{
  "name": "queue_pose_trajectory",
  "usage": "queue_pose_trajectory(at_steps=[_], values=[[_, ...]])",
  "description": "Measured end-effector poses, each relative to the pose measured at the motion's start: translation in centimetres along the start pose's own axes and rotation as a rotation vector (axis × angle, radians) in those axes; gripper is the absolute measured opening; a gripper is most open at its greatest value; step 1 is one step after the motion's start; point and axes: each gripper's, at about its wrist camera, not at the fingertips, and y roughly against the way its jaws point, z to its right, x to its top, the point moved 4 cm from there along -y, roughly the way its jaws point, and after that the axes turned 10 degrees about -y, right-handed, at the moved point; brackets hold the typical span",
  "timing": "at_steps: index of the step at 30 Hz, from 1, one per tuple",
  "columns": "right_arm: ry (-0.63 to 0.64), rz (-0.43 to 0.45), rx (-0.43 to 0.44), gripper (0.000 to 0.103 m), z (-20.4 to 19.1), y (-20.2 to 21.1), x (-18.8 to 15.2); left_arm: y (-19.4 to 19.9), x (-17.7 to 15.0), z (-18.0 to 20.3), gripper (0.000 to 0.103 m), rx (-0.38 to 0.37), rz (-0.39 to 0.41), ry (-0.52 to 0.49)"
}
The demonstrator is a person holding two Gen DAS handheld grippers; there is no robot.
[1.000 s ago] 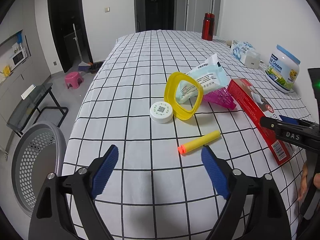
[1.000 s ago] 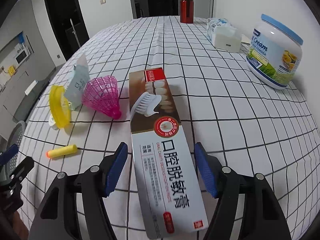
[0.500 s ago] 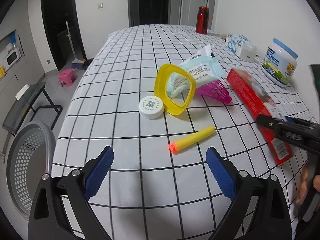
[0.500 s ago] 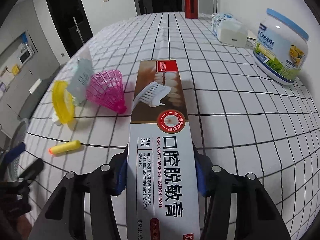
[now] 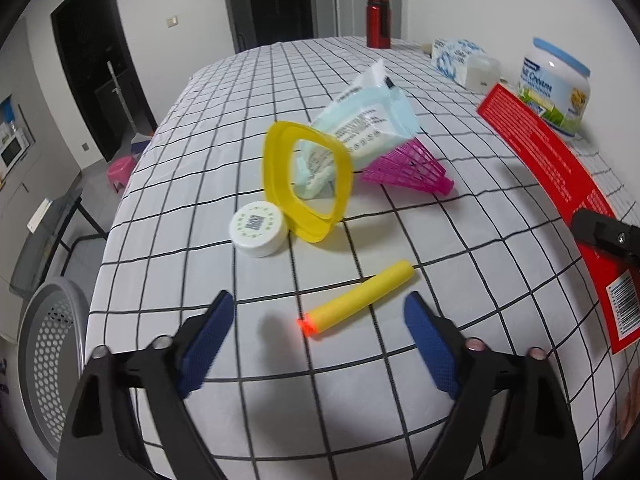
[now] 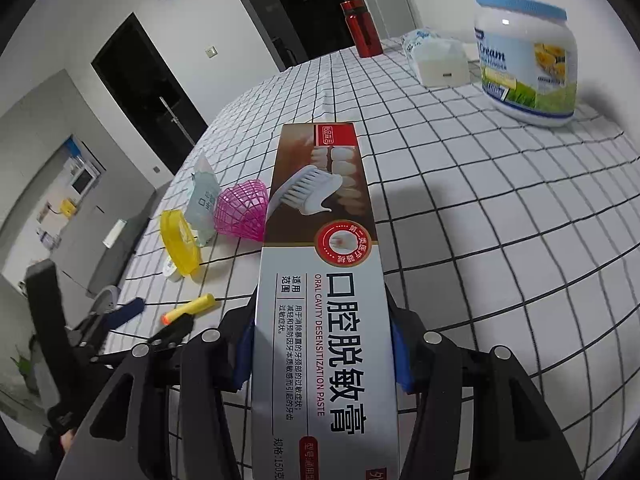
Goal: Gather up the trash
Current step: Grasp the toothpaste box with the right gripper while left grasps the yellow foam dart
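Note:
A yellow foam dart [image 5: 358,298] with an orange tip lies on the checked tablecloth [image 5: 240,128]. My left gripper [image 5: 318,297] hangs just over it. Its jaws are closing with the dart between them, and the blue pads [image 5: 208,336] stand clear of it. My right gripper [image 6: 322,344] is shut on a toothpaste box [image 6: 320,264] and holds it tilted above the table. The box's red side [image 5: 560,176] shows at the right of the left wrist view. Behind the dart lie a white cap [image 5: 259,229], a yellow ring [image 5: 306,184], a wipes packet [image 5: 368,124] and a pink shuttlecock [image 5: 408,164].
A grey perforated basket [image 5: 48,344] stands on the floor off the table's left edge. At the far right of the table are a cream jar [image 5: 554,84], a tissue pack [image 5: 460,58] and a red bottle [image 5: 378,20]. A pink stool [image 5: 122,168] is beyond.
The right gripper closed on the toothpaste box and raised it off the cloth. The left gripper came forward and down onto the dart, and its jaws have narrowed.

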Motion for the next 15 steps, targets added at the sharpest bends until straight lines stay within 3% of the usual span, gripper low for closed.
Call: queue_pose_trajectory(at_steps=[5, 8, 9, 10, 15], values=[[-0.017, 0.002, 0.031, 0.051, 0.1, 0.3, -0.2, -0.5, 0.1, 0.9, 0.060, -0.025, -0.010, -0.011], [-0.022, 0.000, 0.037, 0.051, 0.3, 0.2, -0.1, -0.3, 0.3, 1.6, 0.032, -0.049, -0.005, -0.027], [-0.024, 0.000, 0.040, 0.051, 0.3, 0.2, -0.1, -0.2, 0.3, 2.0, 0.018, -0.061, -0.007, -0.035], [-0.025, 0.001, 0.041, 0.051, 0.3, 0.2, -0.1, -0.1, 0.2, 2.3, 0.013, -0.065, -0.009, -0.038], [-0.023, 0.015, 0.040, 0.051, 0.4, 0.6, -0.1, 0.7, -0.3, 3.1, 0.013, -0.079, -0.014, -0.026]])
